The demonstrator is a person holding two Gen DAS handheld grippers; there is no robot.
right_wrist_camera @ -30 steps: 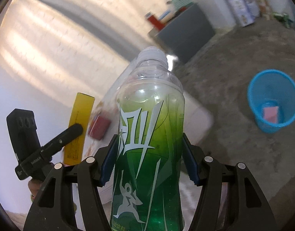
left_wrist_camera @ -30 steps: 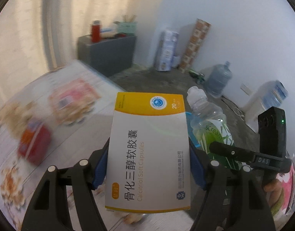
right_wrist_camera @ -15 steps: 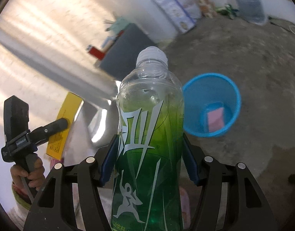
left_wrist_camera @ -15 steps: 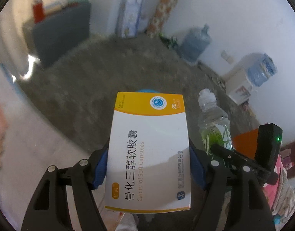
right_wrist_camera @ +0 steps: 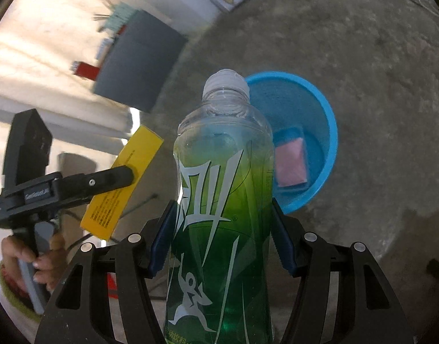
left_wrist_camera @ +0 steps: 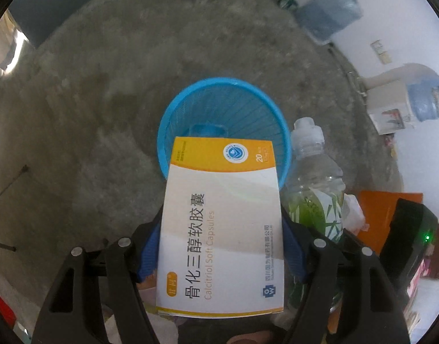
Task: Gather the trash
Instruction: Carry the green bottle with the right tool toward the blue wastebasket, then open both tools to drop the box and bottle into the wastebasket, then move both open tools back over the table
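My left gripper (left_wrist_camera: pixel 222 246) is shut on a white and yellow medicine box (left_wrist_camera: pixel 222 229), held above the near rim of a blue mesh waste basket (left_wrist_camera: pixel 219 106) on the floor. My right gripper (right_wrist_camera: pixel 219 238) is shut on a green plastic bottle (right_wrist_camera: pixel 219 200) with a clear top, cap pointing toward the same blue basket (right_wrist_camera: pixel 319 109). A pink packet (right_wrist_camera: pixel 291 166) lies in the basket's bottom. In the right wrist view the left gripper (right_wrist_camera: pixel 116 177) with its yellow box (right_wrist_camera: pixel 124 183) shows at the left. The bottle (left_wrist_camera: pixel 314 177) appears right of the box in the left wrist view.
Grey concrete floor (left_wrist_camera: pixel 90 100) surrounds the basket. Large water jugs (left_wrist_camera: pixel 328 14) and a dispenser (left_wrist_camera: pixel 391 97) stand along the white wall. A dark grey cabinet (right_wrist_camera: pixel 142 60) stands by the curtain. An orange box (left_wrist_camera: pixel 377 212) lies at the right. A hand (right_wrist_camera: pixel 44 258) grips the left tool.
Both grippers swung away from the table and tipped down toward the floor. The blue basket now lies just beyond the box and bottle, much closer than before. Both grips are unchanged.
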